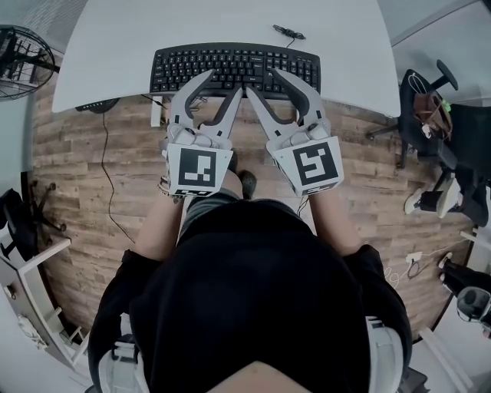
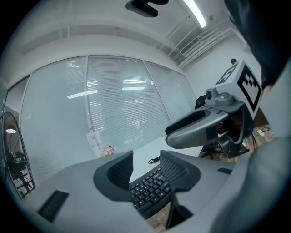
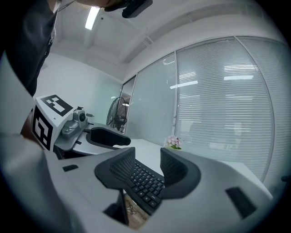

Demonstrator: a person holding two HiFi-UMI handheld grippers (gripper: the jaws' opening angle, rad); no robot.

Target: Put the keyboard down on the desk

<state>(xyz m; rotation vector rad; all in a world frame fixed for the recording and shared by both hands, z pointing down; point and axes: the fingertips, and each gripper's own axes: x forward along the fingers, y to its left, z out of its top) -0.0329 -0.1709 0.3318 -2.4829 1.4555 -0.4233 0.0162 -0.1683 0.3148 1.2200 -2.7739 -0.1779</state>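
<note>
Keyboard (image 1: 234, 69) lies flat on the desk (image 1: 230, 23), just ahead of and below both tools' tips. Left gripper (image 1: 222, 83) and right gripper (image 1: 262, 81) released, jaws apart, empty. Set-down looks done; only withdrawal left.

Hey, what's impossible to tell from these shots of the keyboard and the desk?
- Head view: the left tongs and right tongs cover the near edge of the keyboard; touching or not, unclear.
- Head view: small dark item on the desk, too small to name.
- Gripper views: tongs hide the keyboard's ends.

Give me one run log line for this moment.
keyboard on desk | left gripper open over it | right gripper open over it
</note>
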